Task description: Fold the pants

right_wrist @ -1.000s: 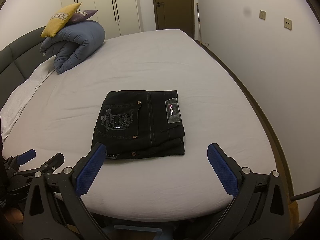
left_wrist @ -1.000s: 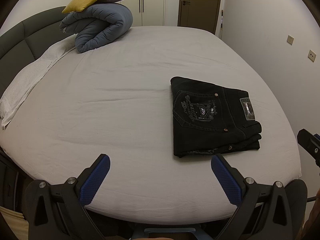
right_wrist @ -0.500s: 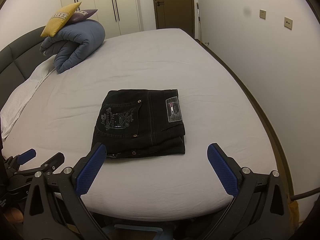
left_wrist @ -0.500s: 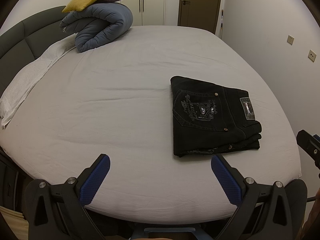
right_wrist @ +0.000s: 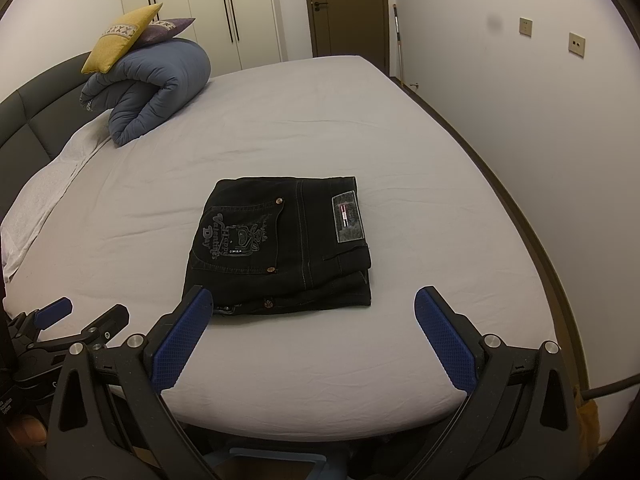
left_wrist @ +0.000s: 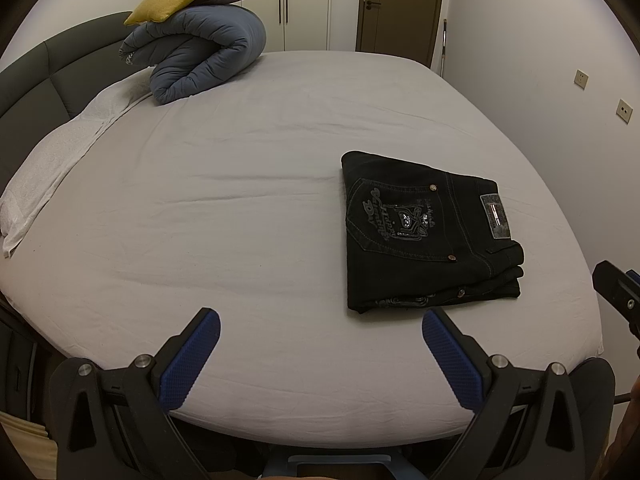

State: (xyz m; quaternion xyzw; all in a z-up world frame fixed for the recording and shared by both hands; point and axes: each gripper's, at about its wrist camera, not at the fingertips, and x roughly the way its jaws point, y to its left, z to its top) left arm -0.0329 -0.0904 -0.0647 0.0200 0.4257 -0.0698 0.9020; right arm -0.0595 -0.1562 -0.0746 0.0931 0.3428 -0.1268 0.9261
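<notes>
While spread with a pale grey sheet, wide bed (right_wrist: 360, 128) carries black denim pants (right_wrist: 280, 244), folded into a compact square near its front edge. Looks finished, though lower layers hide from view. Left gripper (left_wrist: 316, 344) and right gripper (right_wrist: 310, 324) hang released, touching nothing. Next: at most squaring the stack, else withdrawing.

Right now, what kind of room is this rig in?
Almost certainly a home bedroom. A large bed fills the view, a rolled blue duvet with cushions on top sits by the padded headboard, and wardrobe doors line the far wall.
</notes>
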